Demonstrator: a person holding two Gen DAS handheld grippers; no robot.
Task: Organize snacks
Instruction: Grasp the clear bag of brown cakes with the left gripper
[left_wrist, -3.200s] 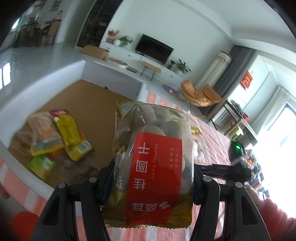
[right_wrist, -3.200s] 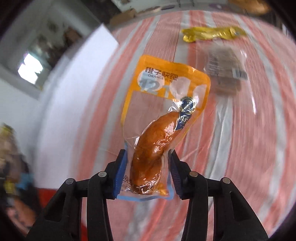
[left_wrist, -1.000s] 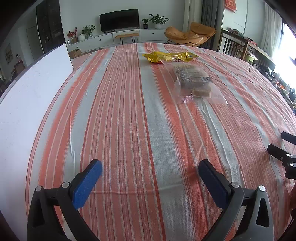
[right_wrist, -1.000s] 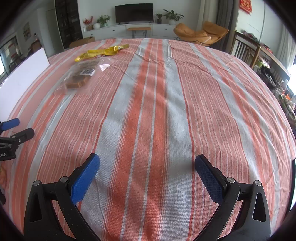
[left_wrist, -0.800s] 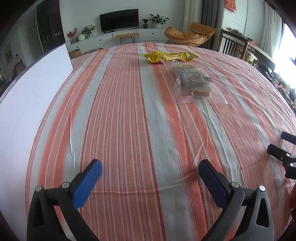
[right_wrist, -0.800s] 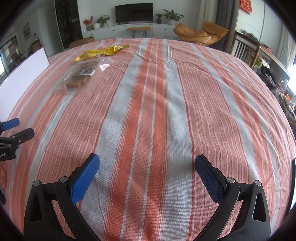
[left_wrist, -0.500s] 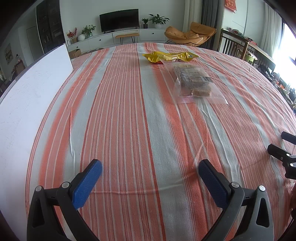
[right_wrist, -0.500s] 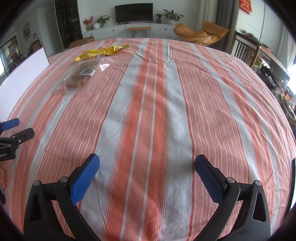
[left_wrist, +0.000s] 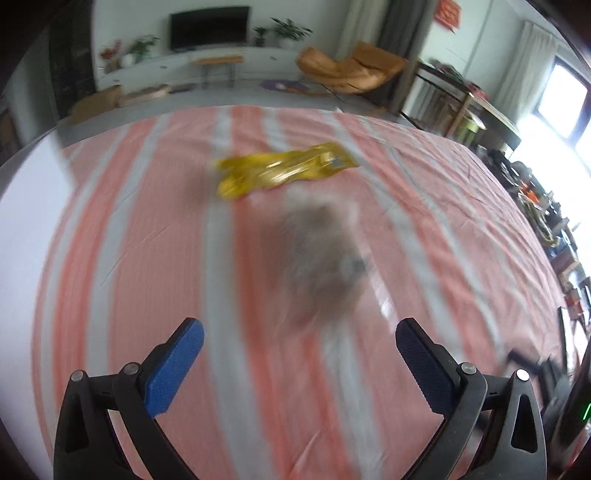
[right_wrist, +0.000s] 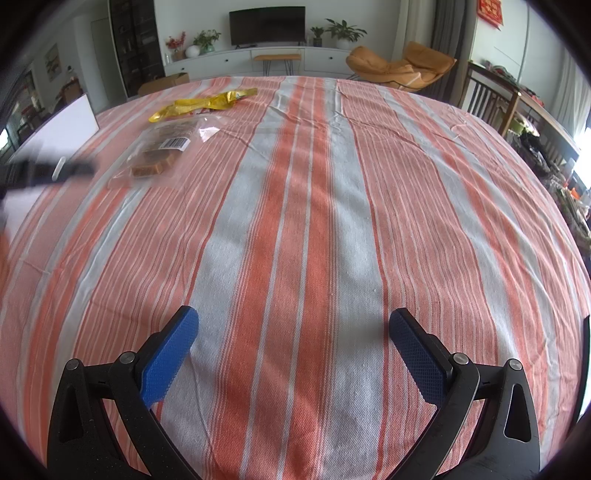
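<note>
A: What is on the striped cloth (right_wrist: 314, 221)?

B: A clear snack bag (right_wrist: 159, 155), and a yellow wrapper (right_wrist: 201, 103) just behind it.

A: And the grippers?

B: The left gripper (left_wrist: 299, 350) is wide apart, empty; the blurry bag seems just ahead. The right gripper (right_wrist: 293, 341) is apart, far from it.

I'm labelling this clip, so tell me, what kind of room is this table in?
Most likely the living and dining area of a home. Behind the striped tablecloth stand a television on a long white cabinet, an orange lounge chair and potted plants.
</note>
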